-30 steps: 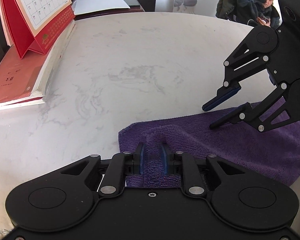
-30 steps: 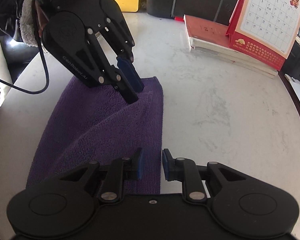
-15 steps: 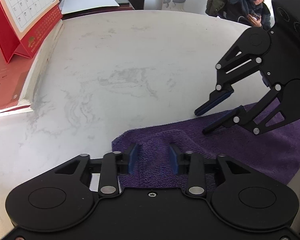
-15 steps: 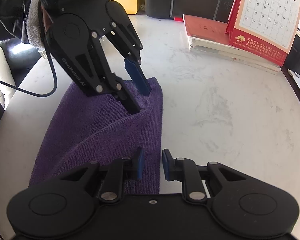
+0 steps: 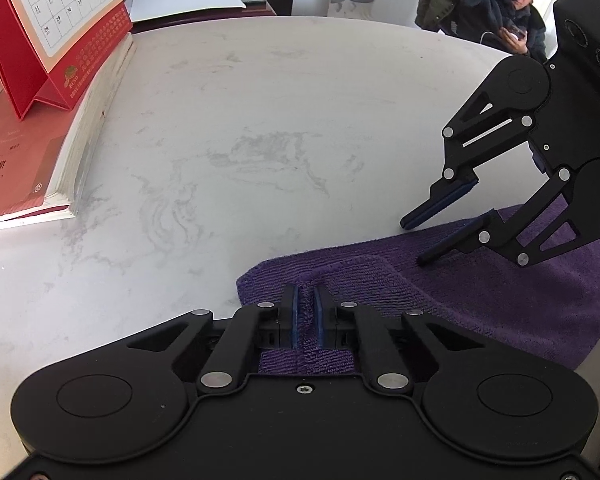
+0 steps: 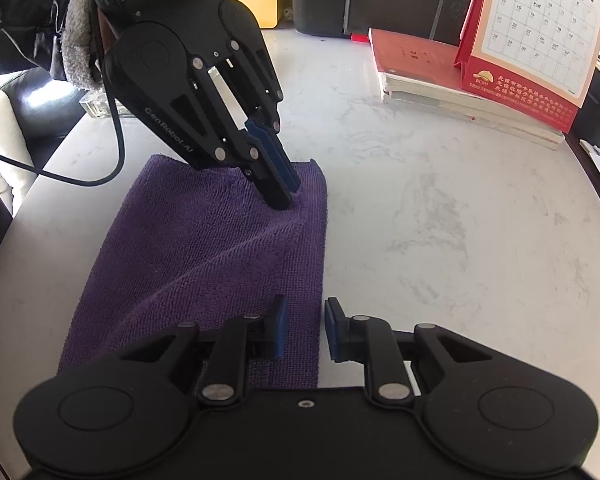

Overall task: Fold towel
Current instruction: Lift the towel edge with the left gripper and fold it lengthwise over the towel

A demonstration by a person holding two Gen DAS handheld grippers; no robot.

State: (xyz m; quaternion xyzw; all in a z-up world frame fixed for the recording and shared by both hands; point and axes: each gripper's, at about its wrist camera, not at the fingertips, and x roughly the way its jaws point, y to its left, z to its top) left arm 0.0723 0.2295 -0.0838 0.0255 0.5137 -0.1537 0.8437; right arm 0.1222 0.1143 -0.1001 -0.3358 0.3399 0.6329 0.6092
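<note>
Towel: I see the purple towel lying on the counter, low and left of centre in the right wrist view, low and right in the left wrist view.
Towel edges: its right edge runs straight up the right wrist frame; the far corner sits at mid-frame, under my left gripper. A raised crease crosses it diagonally from that corner down to the lower left.
Left gripper: my left gripper has just been closing, and its fingers are clenched on a pinched ridge of towel near the corner.
Right gripper: my right gripper stands with a narrow gap; its left finger is over the cloth, its right finger over bare counter, straddling the towel's right edge. I cannot tell whether the pads press on it.
Open room: bare counter spreads across the centre and right of the right wrist frame.
Obstacles: stacked red books with a desk calendar on top fill the upper right there, well apart from the towel.
Materials: towel is ribbed terry pile; counter is pale, marble-veined and smooth with a rounded rim; pads are blue.
</note>
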